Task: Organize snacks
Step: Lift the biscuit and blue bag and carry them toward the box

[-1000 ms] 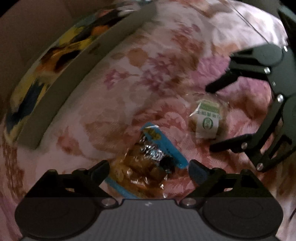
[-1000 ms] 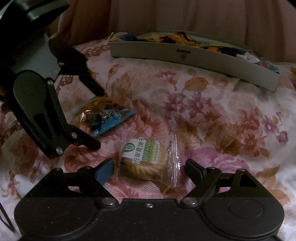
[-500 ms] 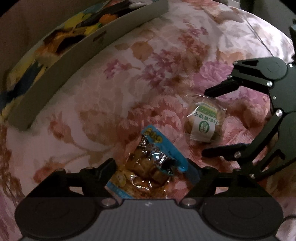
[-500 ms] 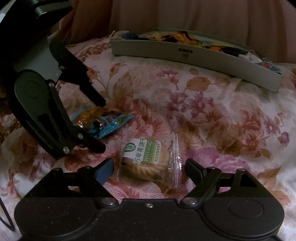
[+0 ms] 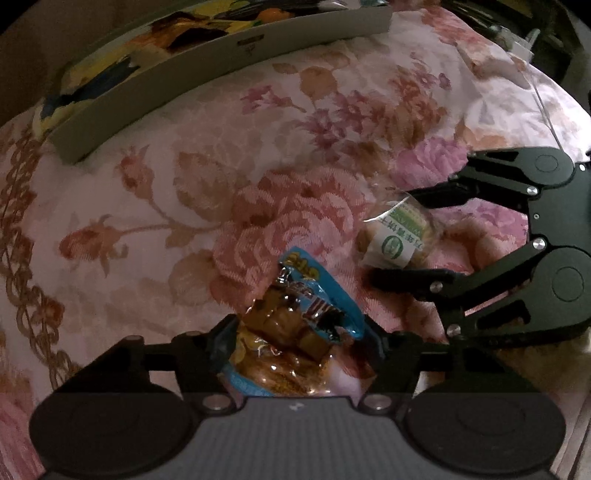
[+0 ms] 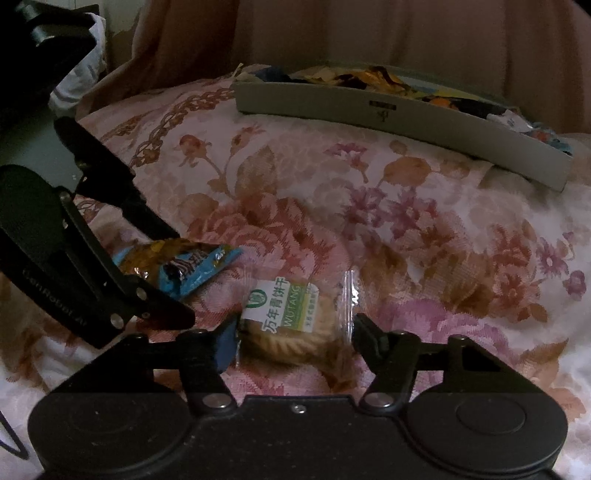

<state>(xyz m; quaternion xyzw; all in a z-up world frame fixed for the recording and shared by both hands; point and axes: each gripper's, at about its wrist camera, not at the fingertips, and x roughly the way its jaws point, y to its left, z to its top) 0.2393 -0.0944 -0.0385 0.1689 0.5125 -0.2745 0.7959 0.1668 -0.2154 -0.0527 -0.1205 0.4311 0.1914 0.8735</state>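
The left gripper (image 5: pixel 297 338) sits low over a floral cloth (image 5: pixel 229 192) with its jaws spread, and a blue snack packet (image 5: pixel 306 325) lies between the fingertips; the left pad looks to be against the wrapper, while the right tip stands just beside it, so a firm pinch cannot be confirmed. Seen from the right wrist camera, the same packet (image 6: pixel 181 267) lies between the two dark fingers of the left gripper (image 6: pixel 177 277), its blue end poking out past them. The right gripper (image 6: pixel 295 338) is likewise spread, straddling a biscuit (image 6: pixel 291 321) in a clear wrapper with a green and white label; the blue left pad is at the wrapper's edge and the right tip is just clear of the crimped seal. From the left wrist camera, the biscuit (image 5: pixel 397 240) rests on the cloth between the right gripper's fingers (image 5: pixel 406 278), just beyond and to the right of the packet. Well ahead of both grippers a shallow grey tray (image 6: pixel 406 125) lies on the cloth, holding a heap of colourful wrappers (image 6: pixel 369 75). Behind the tray hangs a brown curtain (image 6: pixel 369 33).
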